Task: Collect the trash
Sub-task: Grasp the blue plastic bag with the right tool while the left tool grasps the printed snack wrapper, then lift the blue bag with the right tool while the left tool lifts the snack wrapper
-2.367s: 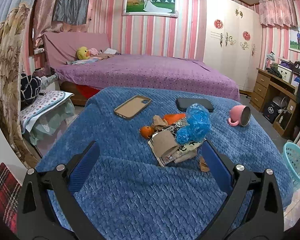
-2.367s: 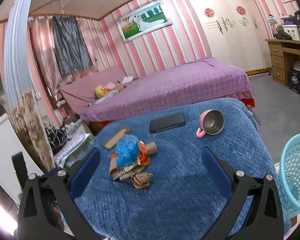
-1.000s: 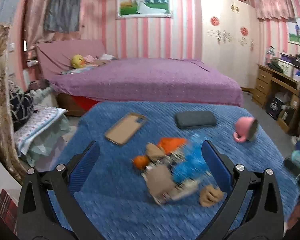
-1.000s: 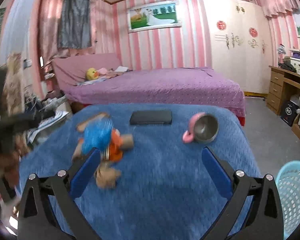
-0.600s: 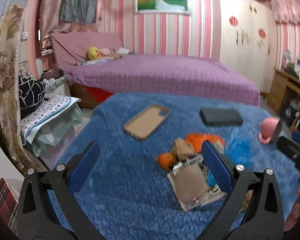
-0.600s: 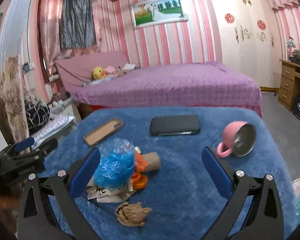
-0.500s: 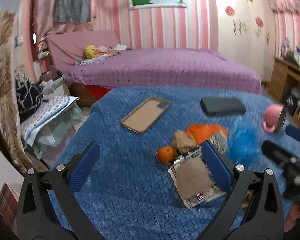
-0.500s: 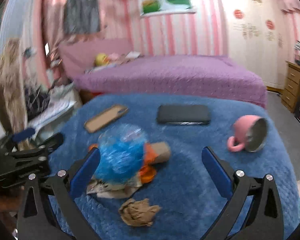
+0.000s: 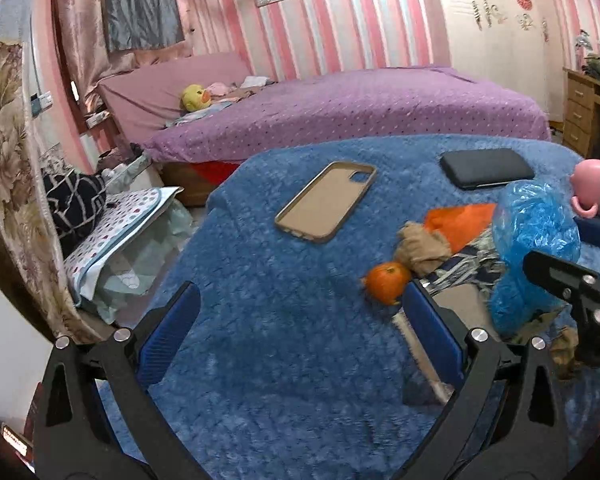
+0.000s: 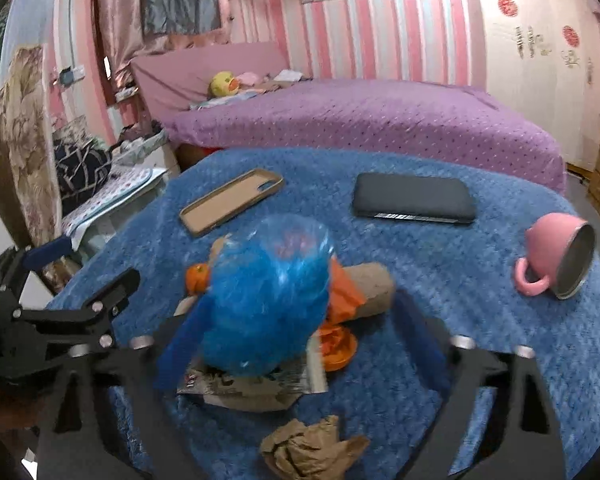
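Observation:
A trash pile lies on the blue blanket (image 10: 440, 264): a crumpled blue plastic bag (image 10: 268, 300), orange wrapper (image 10: 344, 292), printed paper (image 10: 252, 384), a brown paper wad (image 10: 312, 448) and a small orange (image 9: 386, 282). My right gripper (image 10: 296, 340) is open with its blurred fingers either side of the blue bag (image 9: 532, 240). My left gripper (image 9: 300, 336) is open and empty over bare blanket, left of the pile; its right finger (image 9: 432, 332) is near the orange.
A tan phone case (image 10: 232, 200), a black phone (image 10: 414, 200) and a tipped pink mug (image 10: 556, 256) lie on the blanket. A purple bed (image 9: 360, 108) stands behind. A bedside stand with cloths (image 9: 112, 224) is at the left.
My right gripper has come down and forward onto the pile, so the blue bag sits between its fingers. My left gripper has shifted left, with the pile now at its right finger.

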{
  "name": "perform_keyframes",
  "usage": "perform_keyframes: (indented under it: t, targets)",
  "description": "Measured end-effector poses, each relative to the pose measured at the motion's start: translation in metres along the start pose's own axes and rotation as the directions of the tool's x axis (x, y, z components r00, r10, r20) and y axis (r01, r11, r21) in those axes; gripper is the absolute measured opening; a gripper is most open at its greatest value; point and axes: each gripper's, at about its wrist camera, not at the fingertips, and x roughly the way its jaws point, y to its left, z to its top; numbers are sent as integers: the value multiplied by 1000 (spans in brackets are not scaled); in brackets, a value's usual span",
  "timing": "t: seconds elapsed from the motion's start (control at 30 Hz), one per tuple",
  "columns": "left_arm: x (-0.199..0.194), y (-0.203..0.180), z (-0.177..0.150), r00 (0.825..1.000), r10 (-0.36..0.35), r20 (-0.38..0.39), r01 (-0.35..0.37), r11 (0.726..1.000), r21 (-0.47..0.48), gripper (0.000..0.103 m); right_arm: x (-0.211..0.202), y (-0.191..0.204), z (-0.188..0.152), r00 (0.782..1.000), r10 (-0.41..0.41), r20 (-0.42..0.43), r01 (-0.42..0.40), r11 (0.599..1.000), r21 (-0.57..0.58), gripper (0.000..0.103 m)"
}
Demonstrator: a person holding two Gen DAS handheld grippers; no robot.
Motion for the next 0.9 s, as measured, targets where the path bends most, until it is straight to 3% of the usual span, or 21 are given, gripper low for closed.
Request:
perform_keyframes:
  t: [0.03,0.17,0.3,0.37,0.5,0.6,0.7,0.77,0.8,0.87,0.9]
  targets:
    - [2,1,-1,1000,2,-4,-2,1000,-7,98,3,0,-2,1000,15,-20,-15,1000,0,28]
    - [6,7,-2,1000,-21,-18,19,998,-67,98,-27,-9,4,997,21,74,-23,999,24,24]
    - [-9,-3,5,994,-106,41,110,988,-107,98,-83,-43,11,977,-14,212,-9,995,104,24]
    - [-21,-19,10,982,-168,83,176,979,-98,98,-112,-65,9,964,-63,258,24,988,152,24]
    - [-33,-67,9,966,-237,102,236,971,23,98,-134,-102,-1,952,-158,263,99,970,223,25]
    - [-31,-113,-3,972,-221,77,204,961,185,98,-139,-121,-6,955,-166,244,107,965,241,25]
    - [-25,-132,-12,980,-193,50,174,949,263,98,-144,-128,-7,957,-167,235,112,966,233,25]
    - [-18,-135,-15,986,-165,21,154,952,264,97,-145,-129,-7,960,-157,230,103,968,229,25]
    - [-14,-132,-14,987,-158,7,152,957,248,94,-146,-130,-9,960,-158,230,104,968,229,25]
    - [-5,-121,-11,983,-181,-39,185,964,189,76,-146,-132,-9,962,-147,229,94,970,226,25]
    - [-4,-118,-10,978,-202,-55,208,964,168,52,-147,-132,-9,962,-145,230,93,970,223,25]
